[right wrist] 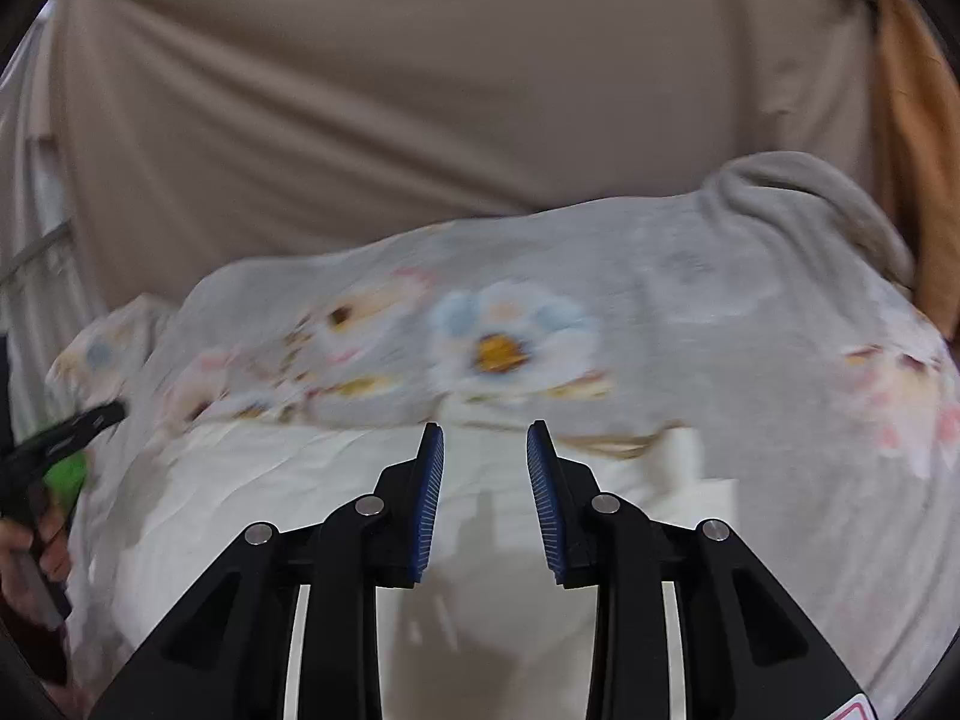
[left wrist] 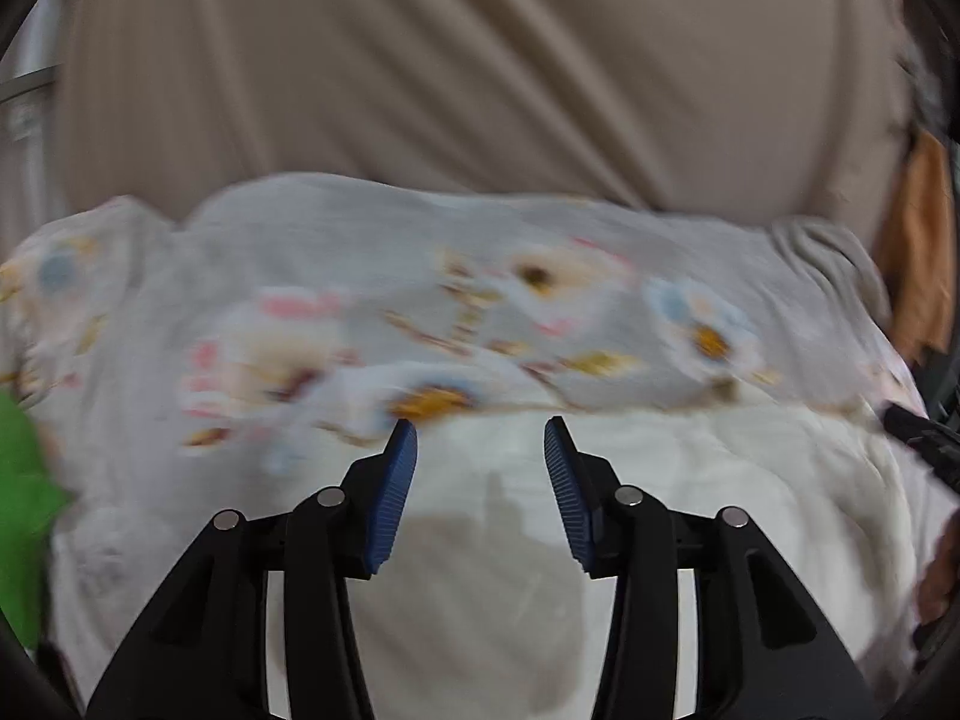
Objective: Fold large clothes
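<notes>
Left gripper [left wrist: 480, 441]: jaws parted, nothing between the blue pads [left wrist: 396, 492]; tips poised just short of the garment's folded edge, over the white sheet.
Right gripper [right wrist: 485, 444]: jaws parted to a narrower gap, empty; tips likewise just short of the folded edge.
Floral garment [left wrist: 420, 300]: grey cloth with blue, pink and cream flowers, spread across the surface ahead of both grippers; blurred in both views. Near edge lying over the white sheet. Bunched grey fold at the far right end [right wrist: 804, 204].
White sheet [left wrist: 660, 480]: wrinkled, beneath the garment, showing in the near part of both views.
Backdrop [right wrist: 420, 90]: beige draped cloth behind the surface.
Orange cloth [right wrist: 918, 150]: hanging at the far right beside the backdrop.
Green cloth [left wrist: 24, 510]: at the left edge, beside the garment.
Hand [right wrist: 30, 552]: left hand seen from the right wrist view, wrapped around the other gripper's black handle.
</notes>
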The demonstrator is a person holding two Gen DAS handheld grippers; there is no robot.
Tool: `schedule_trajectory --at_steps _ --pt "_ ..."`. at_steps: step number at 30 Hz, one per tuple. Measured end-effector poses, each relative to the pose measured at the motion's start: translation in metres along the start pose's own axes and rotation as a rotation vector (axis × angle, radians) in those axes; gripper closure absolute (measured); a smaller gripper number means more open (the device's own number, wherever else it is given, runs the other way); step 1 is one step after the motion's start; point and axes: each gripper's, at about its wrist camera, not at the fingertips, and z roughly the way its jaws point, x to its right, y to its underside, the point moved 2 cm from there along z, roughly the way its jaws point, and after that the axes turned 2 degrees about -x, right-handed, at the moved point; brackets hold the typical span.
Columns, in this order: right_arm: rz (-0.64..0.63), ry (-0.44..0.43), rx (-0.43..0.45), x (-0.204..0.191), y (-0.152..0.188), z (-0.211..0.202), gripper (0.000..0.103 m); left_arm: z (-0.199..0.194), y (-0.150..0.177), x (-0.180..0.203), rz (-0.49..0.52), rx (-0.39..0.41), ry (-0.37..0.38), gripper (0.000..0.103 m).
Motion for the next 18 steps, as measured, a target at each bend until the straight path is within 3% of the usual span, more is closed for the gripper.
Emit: schedule_trajectory --at_steps 2,4,5,7,10,11,13,14,16,17,18 --pt "-0.083 -0.057 -0.097 -0.036 0.019 0.032 0.084 0.029 0.017 0.031 0.059 -0.074 0.025 0.060" --pt "-0.164 0.005 -0.129 -0.045 0.036 0.050 0.085 0.055 0.038 0.041 0.103 -0.132 -0.002 0.058" --pt "-0.177 0.031 -0.126 -0.039 0.041 0.052 0.086 0.060 0.045 0.039 0.109 -0.124 -0.009 0.058" --pt "-0.120 0.091 -0.126 -0.002 0.044 0.044 0.090 0.056 0.050 0.022 0.088 -0.103 -0.030 0.057" --pt "0.016 0.208 -0.111 0.066 0.055 0.023 0.091 0.048 0.054 -0.025 0.021 -0.087 -0.138 0.057" --pt "0.058 0.227 -0.108 0.085 0.060 0.018 0.098 0.048 0.058 -0.042 -0.004 -0.089 -0.155 0.057" --pt "0.158 0.230 -0.109 0.122 0.073 0.012 0.103 0.050 0.068 -0.070 -0.082 -0.101 -0.118 0.057" --pt "0.204 0.205 -0.118 0.130 0.077 0.012 0.103 0.050 0.071 -0.076 -0.111 -0.110 -0.087 0.058" --pt "0.194 0.263 -0.127 0.118 0.071 0.011 0.103 0.047 0.068 -0.073 -0.109 -0.107 -0.130 0.060" --pt "0.185 0.261 -0.109 0.106 0.064 0.007 0.094 0.037 0.066 -0.070 -0.116 -0.097 -0.154 0.062" --pt "0.175 0.191 -0.078 0.085 0.056 -0.001 0.094 0.027 0.065 -0.069 -0.125 -0.086 -0.143 0.062"
